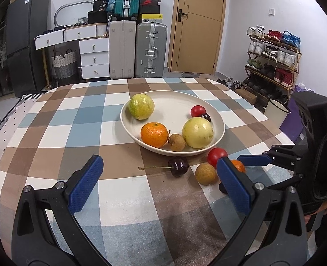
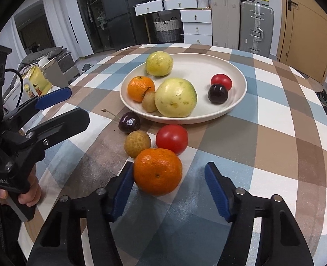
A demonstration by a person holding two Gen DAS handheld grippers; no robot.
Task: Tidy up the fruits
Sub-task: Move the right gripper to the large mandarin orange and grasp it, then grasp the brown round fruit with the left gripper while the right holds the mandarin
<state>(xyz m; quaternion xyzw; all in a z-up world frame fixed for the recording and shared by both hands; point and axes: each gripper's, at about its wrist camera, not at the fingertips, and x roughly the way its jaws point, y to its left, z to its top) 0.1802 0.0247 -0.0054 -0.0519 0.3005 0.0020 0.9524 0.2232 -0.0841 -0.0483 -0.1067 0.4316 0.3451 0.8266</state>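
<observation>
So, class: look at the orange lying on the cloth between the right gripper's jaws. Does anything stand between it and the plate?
Yes. The red tomato and the longan lie directly between the orange and the plate, with a dark cherry further left. Lifting the orange over them avoids all three.

My left-wrist camera looked forward and downward along my left gripper, low over the near edge of the checked tablecloth, facing the door. My right-wrist camera sat nearer, tilted more steeply behind my right gripper. Both views shared the plate and the loose fruit before it; each caught the other gripper.
</observation>
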